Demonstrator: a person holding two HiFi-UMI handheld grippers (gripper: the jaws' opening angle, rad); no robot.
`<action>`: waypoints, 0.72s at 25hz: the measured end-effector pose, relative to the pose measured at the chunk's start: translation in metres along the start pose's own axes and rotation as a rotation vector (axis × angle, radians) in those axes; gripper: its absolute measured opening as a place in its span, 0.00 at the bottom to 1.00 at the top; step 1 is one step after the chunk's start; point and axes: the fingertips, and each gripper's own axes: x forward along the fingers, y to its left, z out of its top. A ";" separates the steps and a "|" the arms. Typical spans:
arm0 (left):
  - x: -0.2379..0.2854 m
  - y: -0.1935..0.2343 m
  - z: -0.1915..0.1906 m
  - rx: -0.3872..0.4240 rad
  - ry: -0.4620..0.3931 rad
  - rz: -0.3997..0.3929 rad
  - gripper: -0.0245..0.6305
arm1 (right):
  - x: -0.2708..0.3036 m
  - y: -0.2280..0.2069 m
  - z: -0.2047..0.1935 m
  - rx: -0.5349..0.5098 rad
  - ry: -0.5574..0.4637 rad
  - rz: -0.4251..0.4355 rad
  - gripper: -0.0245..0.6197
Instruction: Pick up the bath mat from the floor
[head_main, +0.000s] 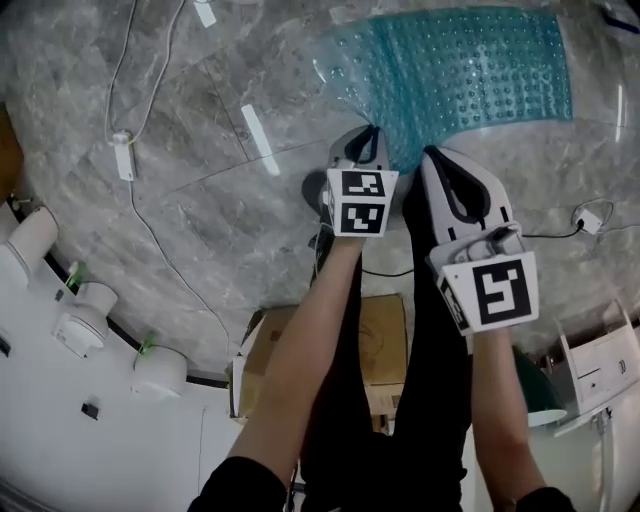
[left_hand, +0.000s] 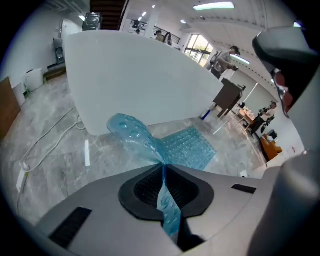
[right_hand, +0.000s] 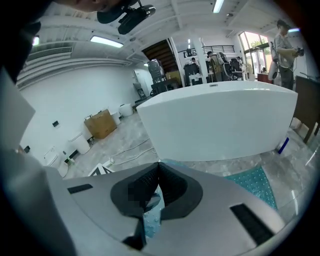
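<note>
The bath mat (head_main: 460, 80) is translucent teal rubber studded with small bumps, and it hangs over the grey marble floor at the top of the head view. My left gripper (head_main: 372, 133) is shut on its near edge. My right gripper (head_main: 432, 153) is shut on the same edge, just to the right. In the left gripper view the mat (left_hand: 187, 147) runs as a thin fold through the shut left gripper (left_hand: 162, 167) and curls up on the left. A scrap of the mat (right_hand: 151, 212) is pinched in the right gripper (right_hand: 158, 167). More of it shows lower right.
A white bathtub (left_hand: 140, 75) stands just beyond the mat. White cables and a power strip (head_main: 124, 157) lie on the floor to the left. A cardboard box (head_main: 380, 335) sits under my arms. White toilets (head_main: 85, 315) line the left wall. People stand far off.
</note>
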 end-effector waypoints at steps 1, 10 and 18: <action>-0.011 -0.015 0.016 0.002 -0.013 -0.023 0.09 | -0.013 -0.004 0.011 -0.002 -0.007 -0.002 0.05; -0.094 -0.140 0.135 0.061 -0.106 -0.129 0.09 | -0.116 -0.064 0.097 -0.075 -0.061 -0.077 0.06; -0.178 -0.222 0.215 0.113 -0.200 -0.169 0.08 | -0.215 -0.098 0.153 -0.075 -0.122 -0.104 0.06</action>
